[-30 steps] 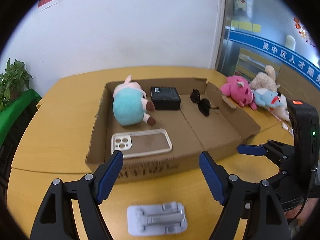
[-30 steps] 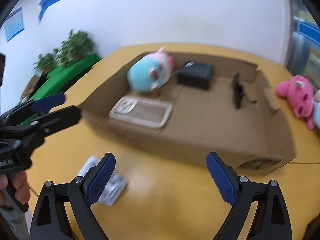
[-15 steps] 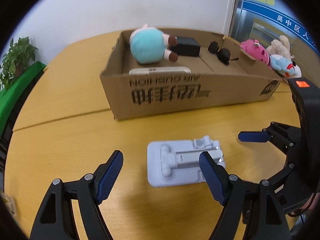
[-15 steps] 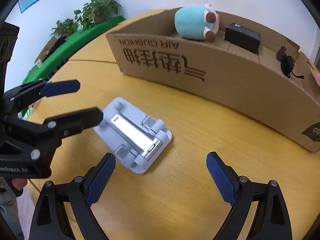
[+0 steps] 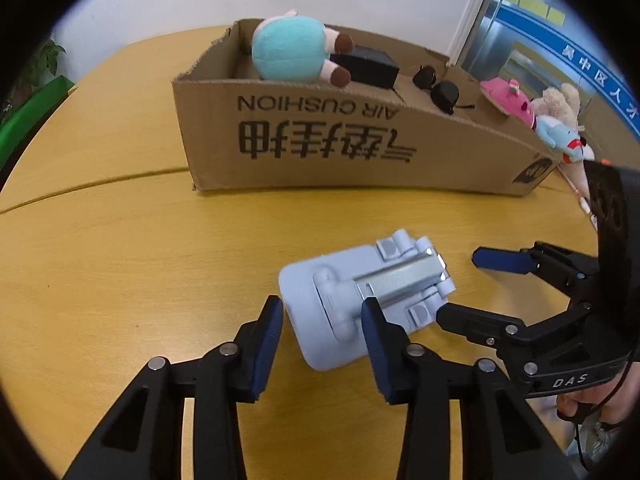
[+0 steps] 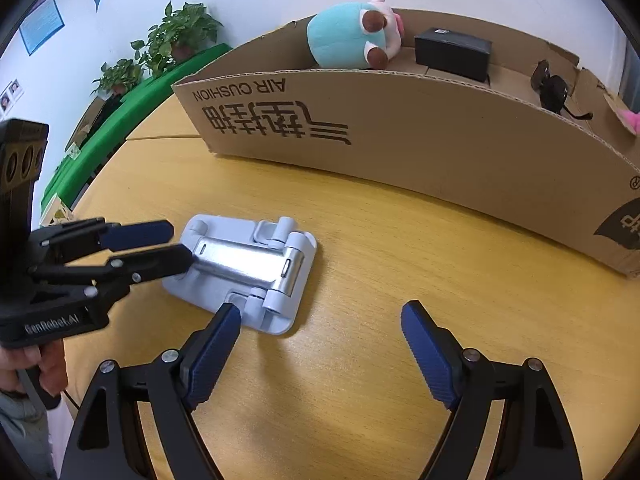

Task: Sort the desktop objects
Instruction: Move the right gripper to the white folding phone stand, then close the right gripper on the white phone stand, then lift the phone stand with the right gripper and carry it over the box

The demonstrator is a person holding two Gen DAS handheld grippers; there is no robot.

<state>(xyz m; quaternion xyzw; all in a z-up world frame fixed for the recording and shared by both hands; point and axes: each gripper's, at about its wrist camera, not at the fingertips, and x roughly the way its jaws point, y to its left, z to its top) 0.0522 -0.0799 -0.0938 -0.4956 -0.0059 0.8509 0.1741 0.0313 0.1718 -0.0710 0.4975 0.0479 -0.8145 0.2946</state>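
A pale grey folded phone stand lies flat on the wooden table, also in the right wrist view. My left gripper has its jaws narrowed around the stand's near end, pads close to its sides; contact is unclear. My right gripper is open and empty, its left pad beside the stand's edge. The cardboard box stands behind and holds a teal plush, a black box and sunglasses.
Pink, beige and blue plush toys lie on the table right of the box. Potted plants and a green surface stand beyond the table's left edge. A table seam runs left of the box.
Both grippers came down from above the box to the phone stand. My left gripper's jaws narrowed from wide open to around the stand's end.
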